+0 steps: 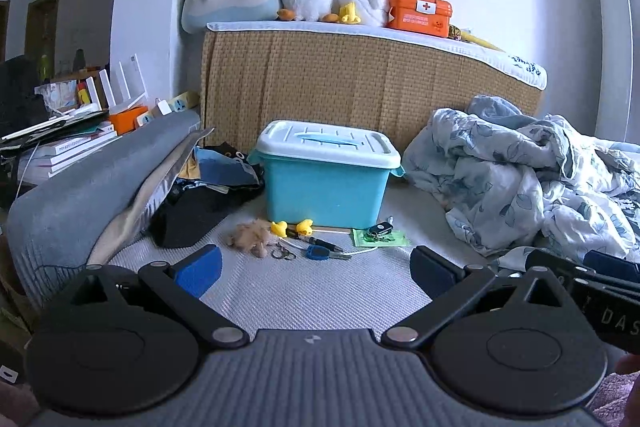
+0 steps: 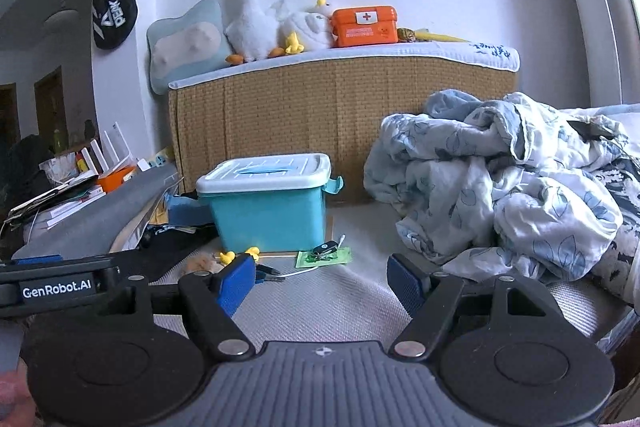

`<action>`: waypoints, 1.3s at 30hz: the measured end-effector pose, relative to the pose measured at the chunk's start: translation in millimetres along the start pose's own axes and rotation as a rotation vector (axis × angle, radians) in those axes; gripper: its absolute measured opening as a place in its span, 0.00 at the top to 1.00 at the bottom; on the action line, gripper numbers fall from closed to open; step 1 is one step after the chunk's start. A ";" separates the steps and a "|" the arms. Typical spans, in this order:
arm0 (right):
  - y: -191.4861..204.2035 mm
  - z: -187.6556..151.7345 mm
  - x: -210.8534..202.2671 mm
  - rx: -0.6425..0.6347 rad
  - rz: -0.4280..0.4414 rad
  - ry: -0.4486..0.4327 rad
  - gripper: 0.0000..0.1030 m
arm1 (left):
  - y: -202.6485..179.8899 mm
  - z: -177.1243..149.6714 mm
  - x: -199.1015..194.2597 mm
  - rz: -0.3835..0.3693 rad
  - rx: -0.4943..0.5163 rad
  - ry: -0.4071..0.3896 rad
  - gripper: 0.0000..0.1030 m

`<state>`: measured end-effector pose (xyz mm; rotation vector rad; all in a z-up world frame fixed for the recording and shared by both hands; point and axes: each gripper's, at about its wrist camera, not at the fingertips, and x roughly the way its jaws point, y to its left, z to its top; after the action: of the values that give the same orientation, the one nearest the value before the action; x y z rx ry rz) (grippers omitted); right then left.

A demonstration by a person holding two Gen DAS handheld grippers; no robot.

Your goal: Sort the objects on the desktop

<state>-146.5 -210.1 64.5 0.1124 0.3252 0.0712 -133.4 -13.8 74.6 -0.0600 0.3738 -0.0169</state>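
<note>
Both grippers, left gripper (image 1: pixel 316 269) and right gripper (image 2: pixel 320 285), hang spread and empty low in frame, with the small clutter of keys (image 1: pixel 326 253) and 2 ducks (image 1: pixel 292 227) just ahead at center, before the closed blue box (image 1: pixel 326 173), nearer the left one.

The storage box (image 1: pixel 326 179) stands before the woven headboard (image 1: pixel 360 87). Small ducks (image 1: pixel 292 227) and keys (image 1: pixel 320 251) lie in front of it. The crumpled blanket (image 1: pixel 520 179) lies to its right.

Black linkage arms, silver pivot screws, blue pads (image 1: pixel 199 269) — "GenRobot.AI" label (image 2: pixel 57 292).
</note>
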 end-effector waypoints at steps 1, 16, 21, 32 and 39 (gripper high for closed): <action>0.2 -0.1 0.0 -0.002 0.001 0.000 0.26 | 0.1 -0.1 -0.5 -0.002 -0.001 -0.001 0.00; 3.6 -1.2 0.1 -0.031 0.014 -0.001 0.26 | 0.2 -1.3 -2.9 -0.015 -0.001 -0.004 0.00; 5.2 -1.6 -0.4 -0.040 0.016 -0.002 0.26 | 0.0 -1.8 -3.9 -0.014 -0.001 -0.006 0.00; 3.9 -1.7 0.4 -0.035 0.015 0.000 0.26 | -0.1 -1.6 -3.2 -0.012 -0.001 -0.003 0.00; 3.1 -1.7 1.0 -0.033 0.014 0.000 0.26 | 0.6 -1.1 -3.1 -0.013 -0.001 -0.002 0.00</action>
<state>-146.2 -206.8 63.0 0.0825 0.3229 0.0903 -136.6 -13.2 74.6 -0.0630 0.3710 -0.0291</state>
